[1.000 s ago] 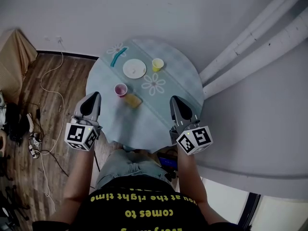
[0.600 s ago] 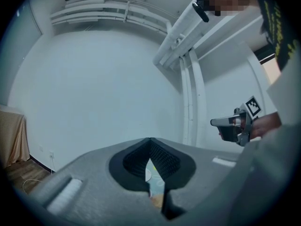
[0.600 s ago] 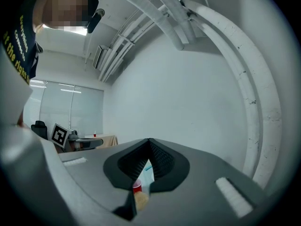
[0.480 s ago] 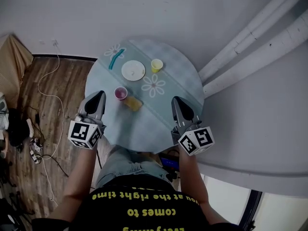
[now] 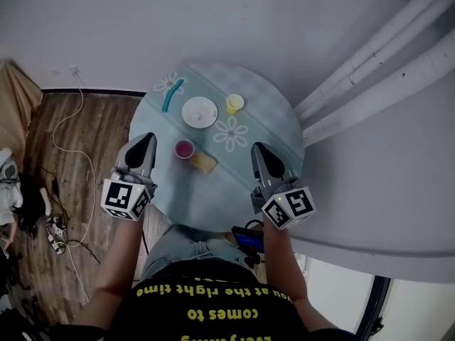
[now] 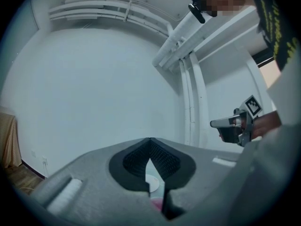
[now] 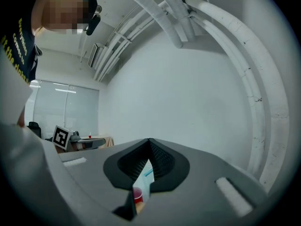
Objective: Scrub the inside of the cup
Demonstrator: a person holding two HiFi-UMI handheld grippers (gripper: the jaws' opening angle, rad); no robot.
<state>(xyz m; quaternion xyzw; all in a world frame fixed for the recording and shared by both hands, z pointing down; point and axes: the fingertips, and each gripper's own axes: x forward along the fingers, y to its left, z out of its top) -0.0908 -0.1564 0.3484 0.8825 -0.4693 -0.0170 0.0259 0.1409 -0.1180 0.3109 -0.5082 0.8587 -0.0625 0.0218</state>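
A pink cup (image 5: 184,148) stands on the round table (image 5: 270,130) beside a yellow sponge (image 5: 204,163). My left gripper (image 5: 144,140) hovers just left of the cup over the table's left edge, shut and empty. My right gripper (image 5: 257,150) hangs to the right of the sponge, also shut and empty. In the left gripper view the shut jaws leave a slit that shows the cup (image 6: 155,203) and a white plate (image 6: 152,182). In the right gripper view the cup (image 7: 137,195) shows through the slit below a teal brush (image 7: 148,173).
A white plate (image 5: 200,112), a yellow cup (image 5: 234,104) and a teal brush (image 5: 171,94) lie at the table's far side. White pipes (image 5: 370,62) run along the wall at the right. Cables (image 5: 67,148) trail over the wooden floor at the left.
The head view has shifted, so the table and its things sit slightly lower and to the right. Both grippers stay shut at about the same places beside the cup and sponge.
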